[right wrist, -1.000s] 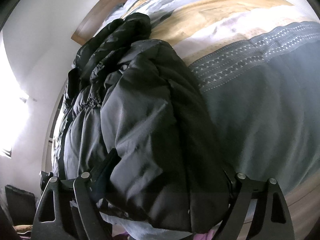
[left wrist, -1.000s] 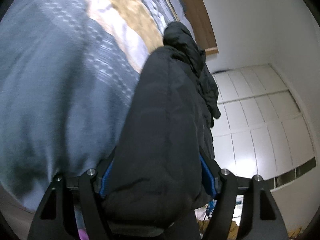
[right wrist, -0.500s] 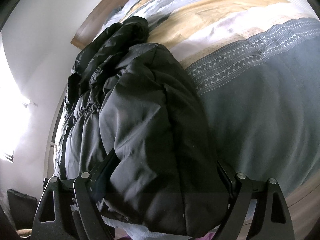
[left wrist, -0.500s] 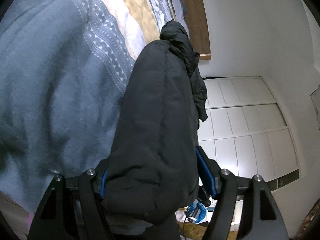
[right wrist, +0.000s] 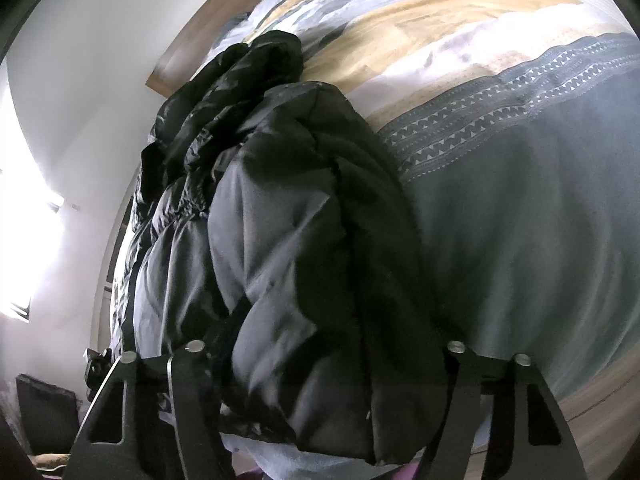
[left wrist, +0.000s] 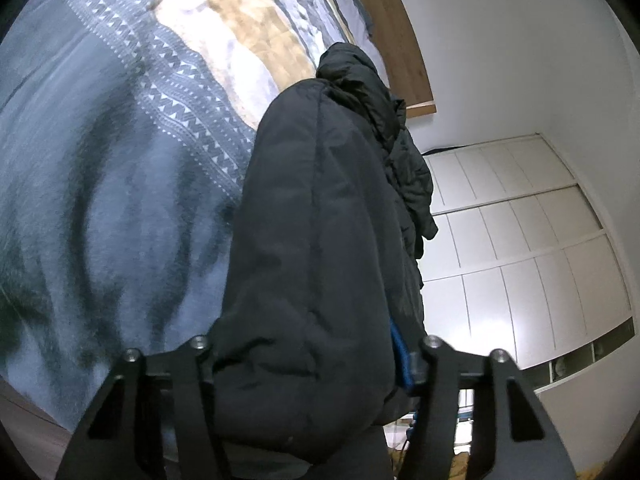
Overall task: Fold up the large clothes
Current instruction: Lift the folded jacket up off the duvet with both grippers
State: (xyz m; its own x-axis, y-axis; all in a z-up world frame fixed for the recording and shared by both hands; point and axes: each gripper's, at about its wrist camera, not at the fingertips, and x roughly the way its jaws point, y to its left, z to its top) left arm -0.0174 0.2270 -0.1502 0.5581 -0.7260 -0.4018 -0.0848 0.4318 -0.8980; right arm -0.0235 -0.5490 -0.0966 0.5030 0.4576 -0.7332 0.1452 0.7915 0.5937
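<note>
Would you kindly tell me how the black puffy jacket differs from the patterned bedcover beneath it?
The black puffy jacket is one plain dark colour; the patterned bedcover carries grey-blue, white and mustard bands with triangle trim. The jacket is bunched in a thick heap, while the bedcover lies spread out. The jacket sits between both grippers' closing jaws; the bedcover is ungripped. Both are soft textiles.

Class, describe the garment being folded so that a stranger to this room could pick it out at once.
Start at the bed with its striped grey, white and mustard cover. Along its edge, toward the wooden headboard, lies a jacket. It is the only black, puffy, quilted thing on the bed.
</note>
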